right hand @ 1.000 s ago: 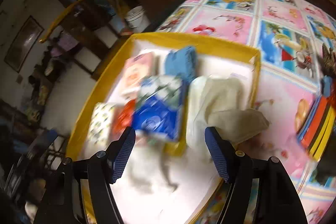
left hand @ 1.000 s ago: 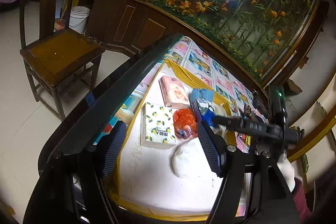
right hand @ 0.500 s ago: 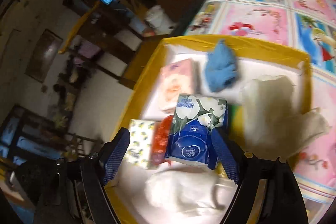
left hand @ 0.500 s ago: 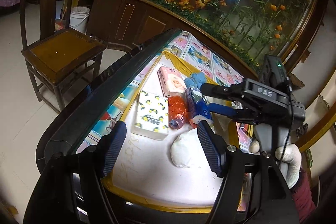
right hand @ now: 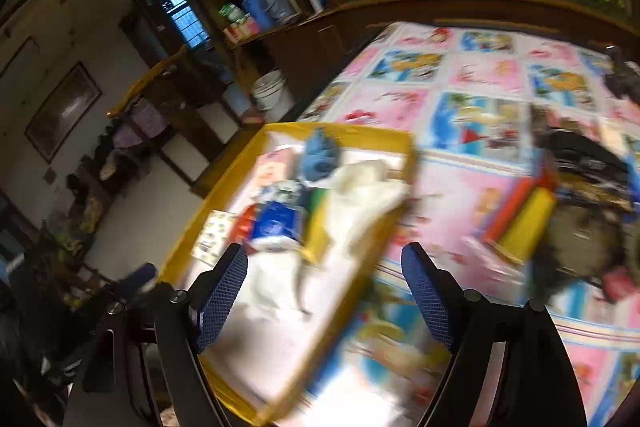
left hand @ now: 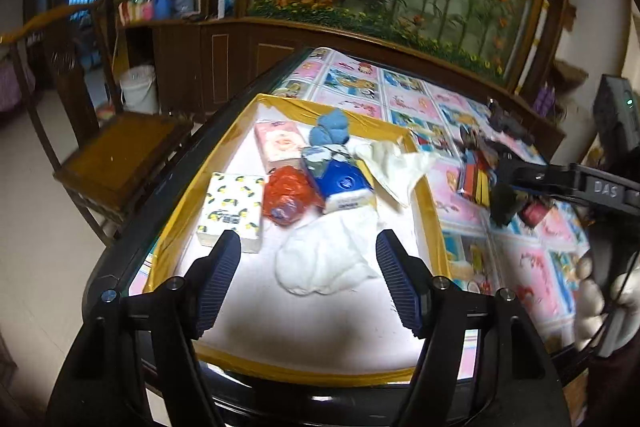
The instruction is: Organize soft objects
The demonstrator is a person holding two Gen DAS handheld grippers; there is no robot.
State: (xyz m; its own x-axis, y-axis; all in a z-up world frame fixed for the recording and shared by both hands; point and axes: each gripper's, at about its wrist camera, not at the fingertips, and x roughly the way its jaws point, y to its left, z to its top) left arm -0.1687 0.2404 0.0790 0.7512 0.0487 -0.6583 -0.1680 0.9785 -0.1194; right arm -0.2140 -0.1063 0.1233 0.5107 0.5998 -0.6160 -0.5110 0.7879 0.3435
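Tissue packs: three, namely a lemon-print pack (left hand: 232, 211), a pink pack (left hand: 280, 145), a blue pack (left hand: 340, 183)
Red bag (left hand: 288, 197): one
Blue cloth (left hand: 330, 129): one
White cloths: two, near (left hand: 326, 259), far (left hand: 394, 163)
Yellow-rimmed tray (left hand: 434, 227): one

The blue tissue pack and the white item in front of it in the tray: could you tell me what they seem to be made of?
Blue tissue pack: glossy printed plastic film, judging by its sheen. White item: soft matte cloth, probably, since it lies crumpled and folded.
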